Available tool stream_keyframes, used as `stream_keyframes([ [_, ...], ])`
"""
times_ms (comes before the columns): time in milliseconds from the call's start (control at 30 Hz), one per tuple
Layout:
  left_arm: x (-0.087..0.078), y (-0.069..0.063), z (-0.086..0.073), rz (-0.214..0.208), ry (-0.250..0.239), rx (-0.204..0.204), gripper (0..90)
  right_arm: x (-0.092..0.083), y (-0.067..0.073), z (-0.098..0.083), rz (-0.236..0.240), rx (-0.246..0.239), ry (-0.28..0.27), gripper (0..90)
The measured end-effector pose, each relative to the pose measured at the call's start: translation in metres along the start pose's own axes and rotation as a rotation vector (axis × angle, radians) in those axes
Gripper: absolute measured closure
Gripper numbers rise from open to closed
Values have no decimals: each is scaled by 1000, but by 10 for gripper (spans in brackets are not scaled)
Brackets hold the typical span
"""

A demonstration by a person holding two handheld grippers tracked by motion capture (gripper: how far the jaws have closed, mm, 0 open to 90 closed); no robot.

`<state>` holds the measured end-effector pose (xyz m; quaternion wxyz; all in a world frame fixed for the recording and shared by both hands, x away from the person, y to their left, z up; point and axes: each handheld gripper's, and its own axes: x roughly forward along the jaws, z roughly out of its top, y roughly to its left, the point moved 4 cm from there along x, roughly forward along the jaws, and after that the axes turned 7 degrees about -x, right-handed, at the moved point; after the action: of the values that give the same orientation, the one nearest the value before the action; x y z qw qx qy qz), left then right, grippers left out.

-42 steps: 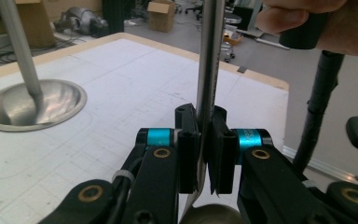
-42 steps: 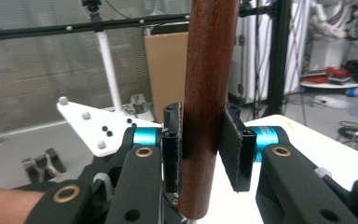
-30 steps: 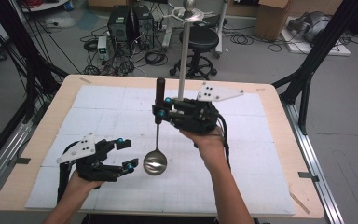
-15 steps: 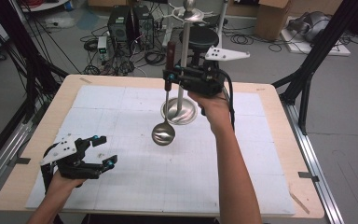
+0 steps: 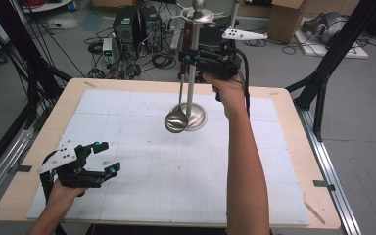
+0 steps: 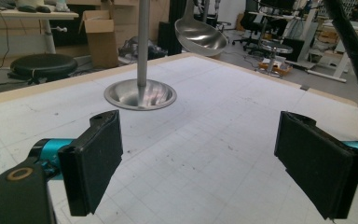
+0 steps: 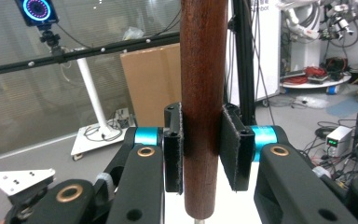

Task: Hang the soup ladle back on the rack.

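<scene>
Beside stand (image 5: 191,73) | right gripper (image 5: 185,58) fingers grasp ladle (image 5: 176,120) | left gripper (image 5: 106,157) released

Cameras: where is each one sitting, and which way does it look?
High view: above the table, looking down; both forearms, left gripper, right gripper.
Left gripper view: on that gripper, low, looking across the table at the stand; its open pads.
Right gripper view: on that gripper, looking level; pads clamp the ladle handle.
High and left views share stand and ladle bowl.
</scene>
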<state>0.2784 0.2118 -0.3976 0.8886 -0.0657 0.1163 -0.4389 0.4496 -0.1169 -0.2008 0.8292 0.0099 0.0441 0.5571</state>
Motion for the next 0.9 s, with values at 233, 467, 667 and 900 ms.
stream_keyframes([
  [233,0,1,0,-1,2,2,159,5,-15,0,-5,16,13,726],
  [467,0,2,0,-3,4,-4,160,8,-24,1,-15,24,13,726],
  [667,1,2,-1,-4,10,-2,162,11,-29,-3,-34,38,37,726],
  [900,1,3,-1,-4,9,-9,163,12,-29,-5,-55,38,55,723],
])
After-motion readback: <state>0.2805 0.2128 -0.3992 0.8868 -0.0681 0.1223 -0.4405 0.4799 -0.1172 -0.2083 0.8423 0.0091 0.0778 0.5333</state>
